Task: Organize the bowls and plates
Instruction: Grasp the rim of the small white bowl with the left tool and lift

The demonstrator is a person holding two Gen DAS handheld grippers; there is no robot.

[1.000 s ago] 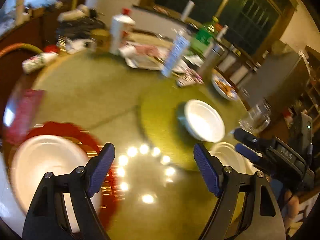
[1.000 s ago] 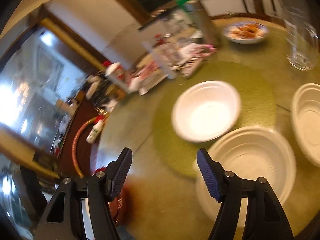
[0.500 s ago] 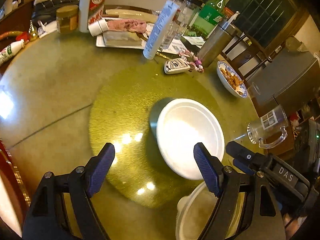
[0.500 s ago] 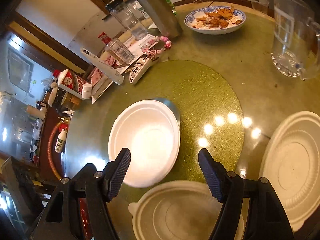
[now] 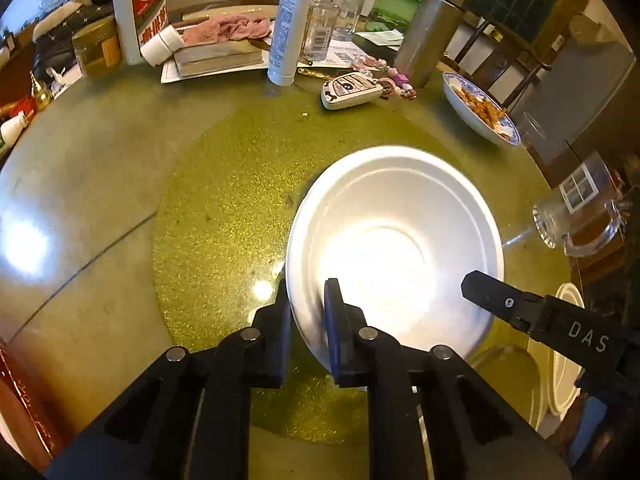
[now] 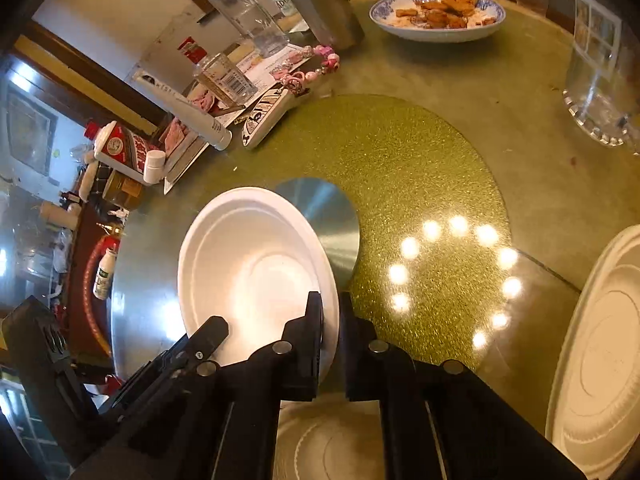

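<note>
The white letters "DAS" stand on the black right gripper [image 5: 476,286], seen from the left wrist. The white bottle with a red label [image 5: 139,8] has writing on it, but it is too small to read. The glass bottle [image 6: 224,76] has a barcode sticker; its numbers cannot be read.

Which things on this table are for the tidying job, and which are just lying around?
For the job: white bowl, pinched at its rim by the left tool and the right tool; white plate.

Just lying about: dish of food, glass mug, white bottle, metal flask.
</note>
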